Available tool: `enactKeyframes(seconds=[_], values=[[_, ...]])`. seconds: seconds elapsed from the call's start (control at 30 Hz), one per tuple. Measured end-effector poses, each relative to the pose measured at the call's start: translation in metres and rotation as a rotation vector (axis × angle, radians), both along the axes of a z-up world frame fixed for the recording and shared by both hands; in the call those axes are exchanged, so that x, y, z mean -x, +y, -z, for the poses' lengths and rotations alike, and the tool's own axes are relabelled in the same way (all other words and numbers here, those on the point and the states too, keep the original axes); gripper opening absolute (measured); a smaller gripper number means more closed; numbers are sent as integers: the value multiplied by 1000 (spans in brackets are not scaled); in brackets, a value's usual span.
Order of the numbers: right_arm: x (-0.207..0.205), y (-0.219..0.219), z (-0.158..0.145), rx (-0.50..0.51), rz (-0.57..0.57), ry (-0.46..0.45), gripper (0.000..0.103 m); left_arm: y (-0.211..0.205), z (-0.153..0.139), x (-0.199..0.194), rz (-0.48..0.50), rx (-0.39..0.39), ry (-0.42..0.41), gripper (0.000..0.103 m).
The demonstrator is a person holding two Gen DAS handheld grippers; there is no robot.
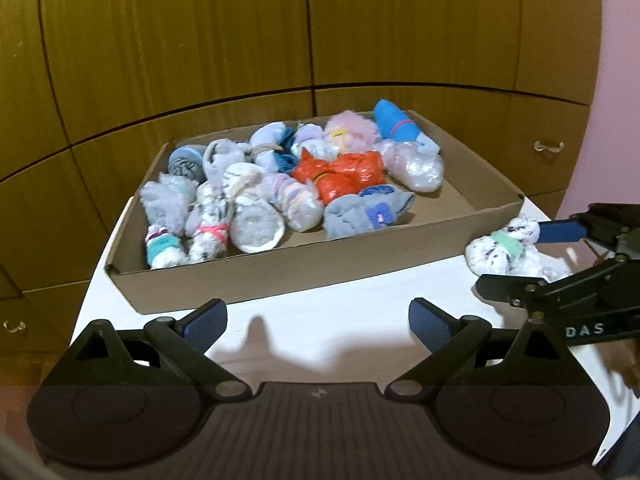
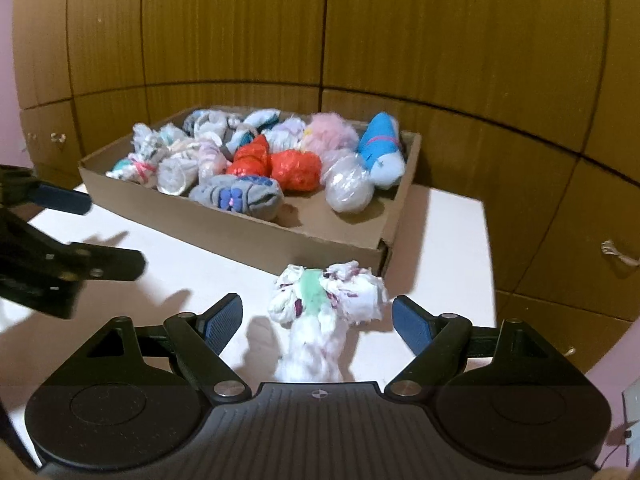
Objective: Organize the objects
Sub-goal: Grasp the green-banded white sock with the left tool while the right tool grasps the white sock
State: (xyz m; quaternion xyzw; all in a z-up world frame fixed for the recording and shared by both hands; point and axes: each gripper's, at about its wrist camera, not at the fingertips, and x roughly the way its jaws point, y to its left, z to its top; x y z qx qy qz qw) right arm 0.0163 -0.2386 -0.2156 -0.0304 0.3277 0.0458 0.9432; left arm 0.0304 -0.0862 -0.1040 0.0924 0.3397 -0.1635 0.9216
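Observation:
A shallow cardboard box (image 1: 280, 276) (image 2: 256, 236) on the white table holds several rolled sock bundles, among them an orange one (image 1: 344, 176) (image 2: 296, 168) and a blue one (image 1: 396, 124) (image 2: 380, 148). One white sock bundle with a green band (image 2: 324, 304) (image 1: 504, 248) lies on the table outside the box, by its near right corner. My right gripper (image 2: 318, 320) (image 1: 520, 254) is open, its jaws on either side of this bundle without touching it. My left gripper (image 1: 318, 320) (image 2: 100, 232) is open and empty over the table in front of the box.
The white table (image 1: 320, 308) (image 2: 440, 248) stands against brown wooden cabinets (image 1: 240, 40) with small handles (image 1: 548, 146). A pink wall (image 1: 624, 60) is at the right. The table's right edge lies just beyond the loose bundle.

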Motion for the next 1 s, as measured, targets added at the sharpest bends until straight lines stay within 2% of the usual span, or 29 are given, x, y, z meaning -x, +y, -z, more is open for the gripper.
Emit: enactKeyframes(seconds=[0.07, 0.13, 0.2, 0.27, 0.37, 0.43, 0.57, 0.67, 0.93, 1.0], values=[[-3, 1, 3, -23, -43, 5, 82, 4, -1, -1, -7, 0, -2, 97], [2, 6, 3, -64, -148, 4, 81, 11, -2, 1, -11, 6, -6, 97], [10, 14, 2, -61, -233, -6, 81, 15, -1, 1, -16, 12, -3, 97], [18, 16, 0, -58, -261, -18, 81, 16, -1, 1, -9, 25, 1, 97], [34, 7, -2, -72, -247, -33, 84, 12, 0, 4, 27, 44, -2, 99], [43, 2, -1, -30, -193, -34, 85, 3, 0, 5, 55, 57, 2, 100], [53, -7, 5, -7, -113, -26, 85, -25, 4, 4, 84, 81, 25, 100], [53, -10, 10, -24, -82, -22, 85, -49, 10, 3, 96, 64, 28, 100], [53, -14, 11, -26, -67, -41, 70, -77, 21, -6, 51, 60, 38, 99], [54, -14, 11, -23, -70, -46, 65, -79, 23, -8, 42, 57, 38, 96]])
